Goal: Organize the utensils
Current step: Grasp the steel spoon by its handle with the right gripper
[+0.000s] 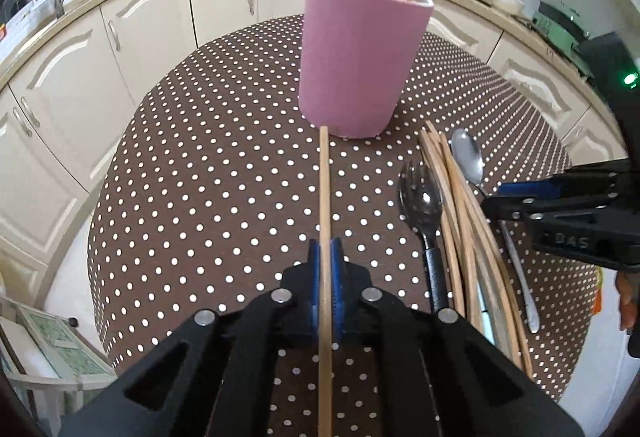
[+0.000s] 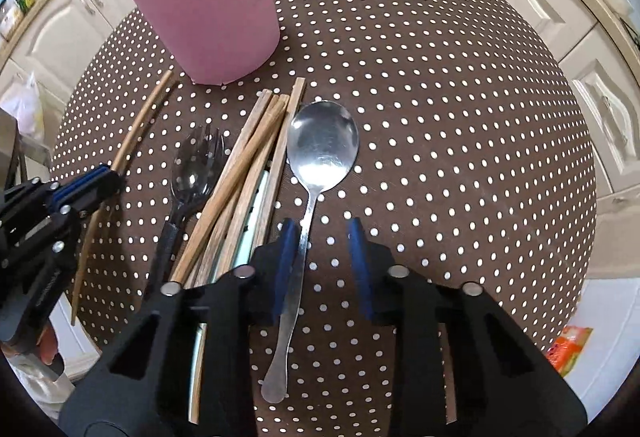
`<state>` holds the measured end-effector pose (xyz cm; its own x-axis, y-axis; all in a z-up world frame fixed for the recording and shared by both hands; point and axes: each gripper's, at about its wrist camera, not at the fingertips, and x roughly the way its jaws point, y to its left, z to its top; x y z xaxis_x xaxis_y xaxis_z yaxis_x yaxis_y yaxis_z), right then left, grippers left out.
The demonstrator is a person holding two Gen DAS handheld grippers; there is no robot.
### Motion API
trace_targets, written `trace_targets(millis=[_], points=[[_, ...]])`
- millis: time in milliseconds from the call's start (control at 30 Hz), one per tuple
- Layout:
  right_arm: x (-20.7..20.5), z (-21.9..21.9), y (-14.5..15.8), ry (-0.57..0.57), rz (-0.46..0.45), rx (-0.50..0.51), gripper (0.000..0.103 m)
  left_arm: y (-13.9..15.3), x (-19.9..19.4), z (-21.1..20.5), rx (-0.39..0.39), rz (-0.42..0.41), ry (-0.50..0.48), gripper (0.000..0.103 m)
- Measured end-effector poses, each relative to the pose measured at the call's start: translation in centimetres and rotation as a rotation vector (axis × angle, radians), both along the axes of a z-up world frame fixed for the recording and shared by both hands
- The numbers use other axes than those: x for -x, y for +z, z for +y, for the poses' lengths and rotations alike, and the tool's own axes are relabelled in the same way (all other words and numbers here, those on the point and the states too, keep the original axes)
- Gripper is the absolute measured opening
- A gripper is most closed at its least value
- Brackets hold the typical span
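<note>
My left gripper (image 1: 326, 261) is clamped on one chopstick (image 1: 324, 197), light, stiff and smooth, its tip at six o'clock of the pink cup (image 1: 356, 57). My right gripper (image 2: 322, 237) stands wide astride the spoon (image 2: 320, 157) lying on the table (image 2: 460, 157); that thin, slick steel handle is best pinched mid-length, I judge.

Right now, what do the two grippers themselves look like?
Both the left gripper and the right gripper have matte black angular bodies with triangular cutouts, round silver pins at the joints, and blue pads lining their fingers. The right gripper's body carries embossed lettering and a lit green light.
</note>
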<state>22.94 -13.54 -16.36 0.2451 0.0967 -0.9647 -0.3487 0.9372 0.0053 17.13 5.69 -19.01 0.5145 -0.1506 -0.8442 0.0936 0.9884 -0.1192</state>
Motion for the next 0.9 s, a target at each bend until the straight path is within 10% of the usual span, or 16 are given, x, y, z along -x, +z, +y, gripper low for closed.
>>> trace_targets(millis=[467,900], points=[[0.1,-2.9,1.1,-0.045,-0.058,-0.146,0.004,3.1,1.7,2.3,0.222,-0.057,0.014,0.006],[5.5,-6.3,8.0,-0.052,-0.345,-0.354,0.004,7.5,4.4,1.3,0.338,-0.309,-0.058,0.006]])
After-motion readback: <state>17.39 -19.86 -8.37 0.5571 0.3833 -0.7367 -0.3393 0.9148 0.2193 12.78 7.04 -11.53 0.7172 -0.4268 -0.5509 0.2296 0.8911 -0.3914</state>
